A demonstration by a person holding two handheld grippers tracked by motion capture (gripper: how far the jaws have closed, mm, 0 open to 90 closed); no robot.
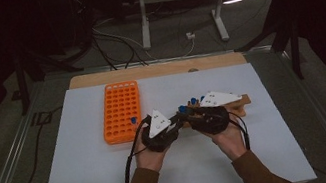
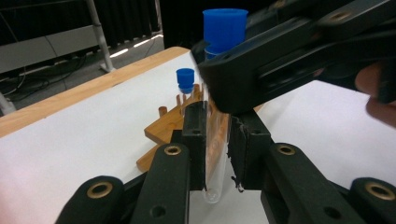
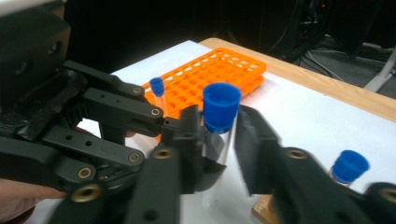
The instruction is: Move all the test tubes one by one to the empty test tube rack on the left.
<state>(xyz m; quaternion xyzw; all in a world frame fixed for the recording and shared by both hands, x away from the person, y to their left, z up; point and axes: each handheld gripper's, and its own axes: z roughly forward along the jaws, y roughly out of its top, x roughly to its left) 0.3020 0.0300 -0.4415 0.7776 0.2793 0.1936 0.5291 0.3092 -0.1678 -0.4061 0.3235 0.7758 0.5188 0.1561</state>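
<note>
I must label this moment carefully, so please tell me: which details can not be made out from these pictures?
- High view: the held test tube is hidden between the left gripper and right gripper; too small.
- Left gripper view: the test tube upper part is covered by the right gripper's jaw; only its blue cap clears it.
- Right gripper view: the wooden rack is cut off by the bottom edge.
- Whether the tube holds liquid: cannot tell.

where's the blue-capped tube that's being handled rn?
The blue-capped tube is upright between both grippers at table centre: left gripper clamps its glass body, right gripper closes just below the cap, with the wooden rack right behind.
</note>
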